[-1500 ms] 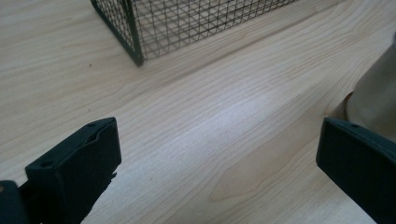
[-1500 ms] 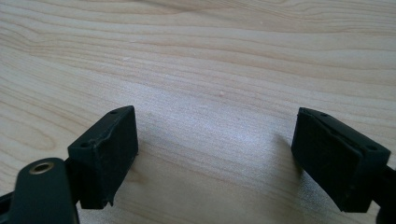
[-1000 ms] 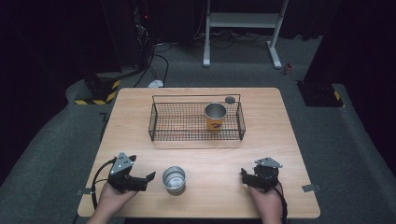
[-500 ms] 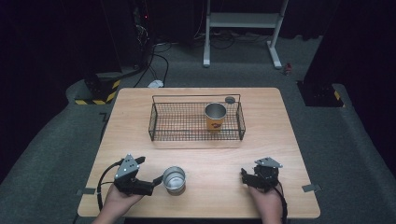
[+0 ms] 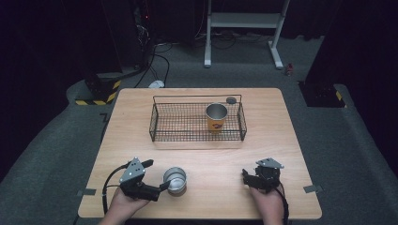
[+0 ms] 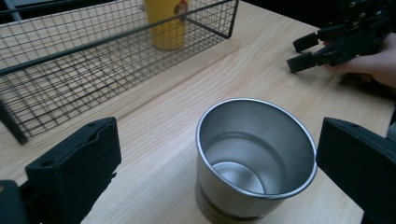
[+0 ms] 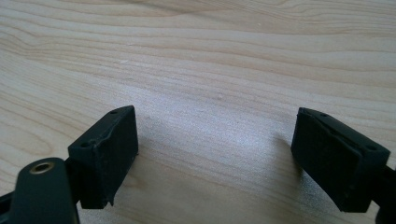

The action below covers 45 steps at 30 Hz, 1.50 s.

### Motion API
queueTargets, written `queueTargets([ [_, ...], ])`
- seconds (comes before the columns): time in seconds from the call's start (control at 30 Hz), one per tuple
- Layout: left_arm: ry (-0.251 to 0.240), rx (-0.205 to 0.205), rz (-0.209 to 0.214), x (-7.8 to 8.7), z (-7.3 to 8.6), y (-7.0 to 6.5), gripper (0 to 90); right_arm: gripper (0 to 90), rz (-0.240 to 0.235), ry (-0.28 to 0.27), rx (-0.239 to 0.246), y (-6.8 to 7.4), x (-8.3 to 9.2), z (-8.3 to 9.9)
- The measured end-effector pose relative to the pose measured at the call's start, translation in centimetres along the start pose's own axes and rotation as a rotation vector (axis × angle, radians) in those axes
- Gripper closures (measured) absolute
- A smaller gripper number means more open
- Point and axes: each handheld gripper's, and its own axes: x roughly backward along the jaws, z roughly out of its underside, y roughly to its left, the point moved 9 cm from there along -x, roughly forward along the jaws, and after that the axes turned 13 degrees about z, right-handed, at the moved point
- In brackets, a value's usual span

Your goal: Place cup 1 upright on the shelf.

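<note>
Steel cup: bare metal, empty and upright, we saw it (image 5: 174, 180) in the lower middle of the high view, standing on the table near the front edge. In the left gripper view it (image 6: 254, 156) sat at lower centre, between the two black jaws with a gap on each side, so nothing touched it.
Left gripper: we found it (image 5: 157, 174) at the lower left of the high view, held in a hand (image 5: 124, 204), its tips just beside the cup. Its jaws stood wide, one at each lower corner of its own view, flanking the cup.
Right gripper: it (image 5: 246, 176) lay at the lower right of the high view, well apart from the cup, and appeared at the upper right of the left gripper view (image 6: 306, 51). In its own view we saw both jaws spread wide over bare wood, holding nothing.
Wire basket: black mesh, we placed it (image 5: 159, 123) in the middle of the high view, beyond the cup, and across the upper left of the left gripper view (image 6: 70, 70).
Yellow cup: it (image 5: 216, 117) stood upright inside the basket, toward its right end, with a metal rim and a printed figure on its side.
Table: light wood grain (image 5: 281, 140), carrying everything we listed.
</note>
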Motion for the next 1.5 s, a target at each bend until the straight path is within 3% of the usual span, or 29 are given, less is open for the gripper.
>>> queueTargets([
  [0.47,0.000,-0.018,0.074,-1.3,0.0,-1.6,0.6,14.8,0.001,0.000,-0.002,0.0,0.0,0.0],
  [0.77,0.029,-0.039,0.073,-2.6,0.6,-1.8,0.6,14.9,0.001,0.000,-0.002,0.0,0.0,0.0],
  [1.5,0.122,-0.036,0.057,-5.1,3.3,-1.2,0.5,15.0,0.001,0.000,0.000,0.0,0.0,0.0],
])
